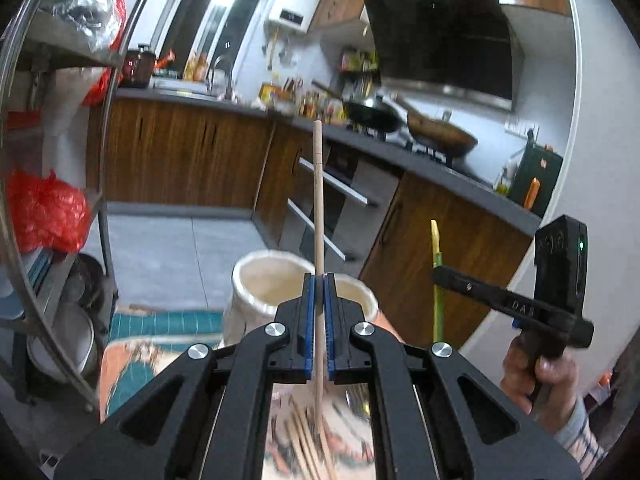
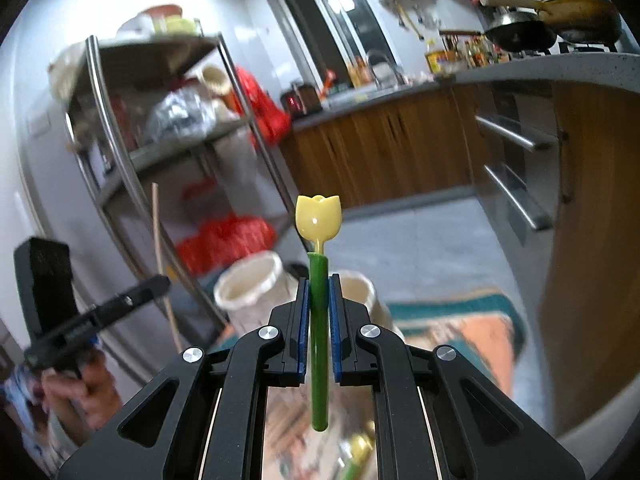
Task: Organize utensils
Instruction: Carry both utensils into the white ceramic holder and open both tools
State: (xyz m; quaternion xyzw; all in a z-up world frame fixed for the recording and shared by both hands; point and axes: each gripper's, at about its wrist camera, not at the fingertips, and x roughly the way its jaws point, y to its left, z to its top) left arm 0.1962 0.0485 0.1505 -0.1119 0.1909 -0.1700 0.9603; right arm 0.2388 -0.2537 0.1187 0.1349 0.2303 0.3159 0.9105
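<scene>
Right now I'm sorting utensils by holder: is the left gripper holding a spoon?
No: the left gripper is shut on a plain wooden chopstick; the tulip-topped green utensil is in the right gripper.

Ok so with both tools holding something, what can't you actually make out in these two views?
- Left wrist view: the lower end of the wooden chopstick is lost in blur below the left gripper.
- Both views: what lies on the patterned mat is smeared by blur.
- Right wrist view: the insides of the two cream holders are hidden by their rims and the right gripper, shut on the tulip utensil.
</scene>
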